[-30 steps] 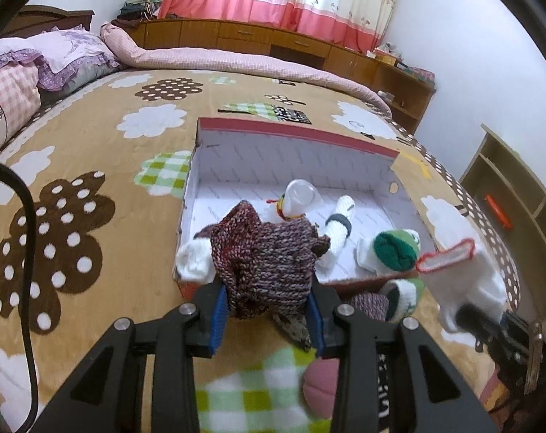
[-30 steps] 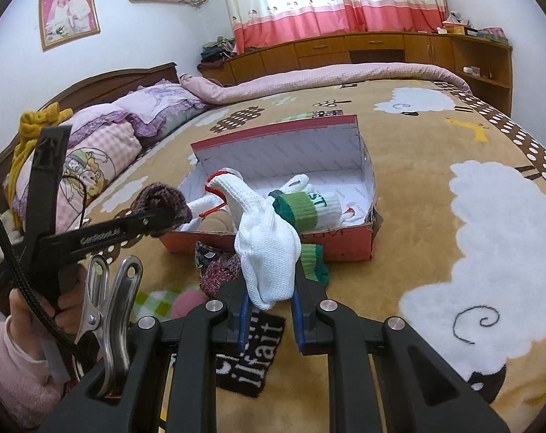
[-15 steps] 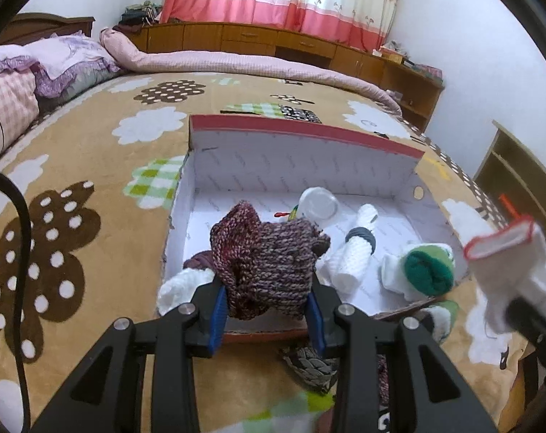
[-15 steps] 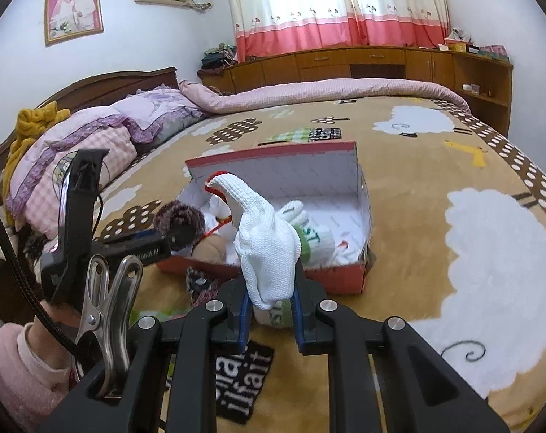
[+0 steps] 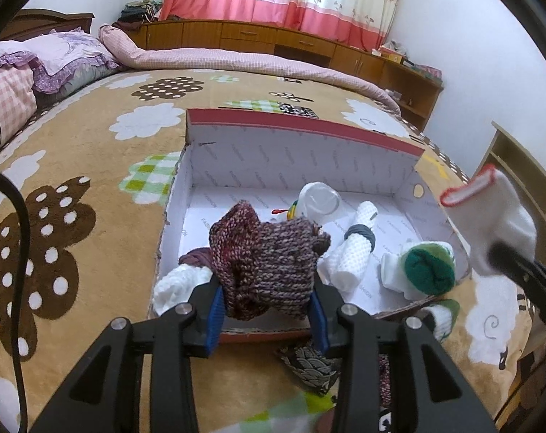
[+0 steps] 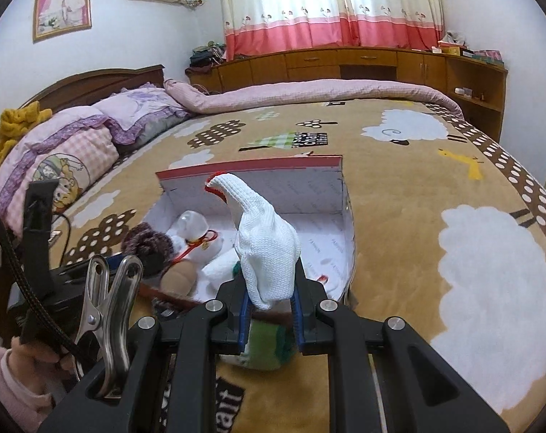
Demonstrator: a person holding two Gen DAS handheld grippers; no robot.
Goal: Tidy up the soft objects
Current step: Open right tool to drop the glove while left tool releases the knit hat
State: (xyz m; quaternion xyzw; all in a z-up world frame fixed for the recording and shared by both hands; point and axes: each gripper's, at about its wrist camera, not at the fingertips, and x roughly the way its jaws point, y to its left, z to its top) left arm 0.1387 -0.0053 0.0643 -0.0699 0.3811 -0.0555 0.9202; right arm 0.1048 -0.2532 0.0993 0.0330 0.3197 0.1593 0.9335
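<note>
On the bed (image 5: 92, 166), the left tool (image 5: 265, 310) pinched the knit hat (image 5: 269, 256) lower-centre, the right tool (image 6: 271, 310) clamped the white glove (image 6: 265, 249); either could snag the box (image 5: 301, 133) rim.

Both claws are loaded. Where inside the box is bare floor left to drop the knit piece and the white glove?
The box floor is bare along its back wall and in the far left corner. The right side behind the green-and-white sock roll also looks bare. It is crowded along the near wall: white mesh roll, clear plastic item, white bundle. Left claw holds the knit piece over that clutter.
</note>
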